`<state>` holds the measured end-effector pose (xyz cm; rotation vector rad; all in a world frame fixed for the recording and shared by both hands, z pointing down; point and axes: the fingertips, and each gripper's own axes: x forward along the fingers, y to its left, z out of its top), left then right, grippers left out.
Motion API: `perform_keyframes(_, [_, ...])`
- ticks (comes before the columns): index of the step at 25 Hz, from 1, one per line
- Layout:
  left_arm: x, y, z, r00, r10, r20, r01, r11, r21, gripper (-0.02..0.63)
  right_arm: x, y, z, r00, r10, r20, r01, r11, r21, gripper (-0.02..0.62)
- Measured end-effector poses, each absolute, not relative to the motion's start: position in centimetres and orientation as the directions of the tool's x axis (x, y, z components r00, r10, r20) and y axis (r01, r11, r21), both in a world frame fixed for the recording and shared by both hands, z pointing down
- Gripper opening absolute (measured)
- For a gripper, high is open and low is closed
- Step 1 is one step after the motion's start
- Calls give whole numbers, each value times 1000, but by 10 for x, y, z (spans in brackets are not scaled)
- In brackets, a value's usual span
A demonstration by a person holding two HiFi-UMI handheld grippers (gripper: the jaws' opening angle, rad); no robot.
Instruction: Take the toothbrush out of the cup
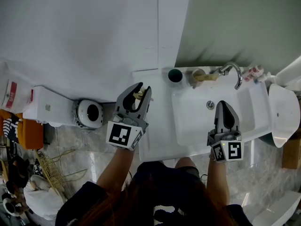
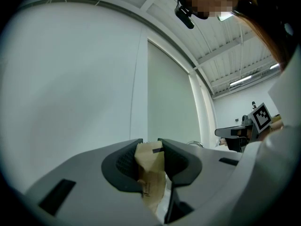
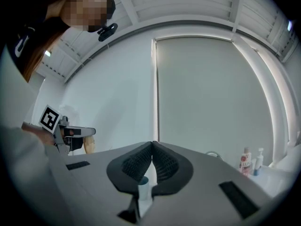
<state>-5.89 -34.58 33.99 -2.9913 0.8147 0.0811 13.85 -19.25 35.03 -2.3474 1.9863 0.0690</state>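
A dark teal cup (image 1: 175,75) stands on the back left corner of the white sink (image 1: 188,131); I see nothing sticking out of it. My left gripper (image 1: 143,91) hovers over the sink's left edge, in front of and left of the cup, shut on a flat tan paper-like object (image 2: 151,168); I cannot tell whether it is the toothbrush. My right gripper (image 1: 224,105) is shut and empty above the basin. In the right gripper view the cup (image 3: 143,186) shows below the shut jaws of the right gripper (image 3: 152,145).
A chrome faucet (image 1: 233,70) and another tan object (image 1: 200,76) sit at the sink's back edge, with small bottles (image 3: 244,161) at the back right. A white round appliance (image 1: 89,113) lies on the floor to the left. A white fixture (image 1: 282,114) stands to the right.
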Motion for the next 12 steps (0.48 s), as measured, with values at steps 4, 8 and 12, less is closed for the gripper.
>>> perform_keyframes(4, [-49,-344,341,846,-530,-55,-533,-845,-46,112,155,-198,353,131,-988,-86,-991,-130,-22,14])
perform_keyframes(8, [-33,-343,338,813,-578,-64,-581,-812,-53,112,178,-207,355,79,-993,-91,-996,-76,-35,14])
perform_keyframes(12, [-8,-334,335,761,-644,-82,-649,-759,-53,112,216,-206,363,-5,-996,-85,-1000,7,-31,14])
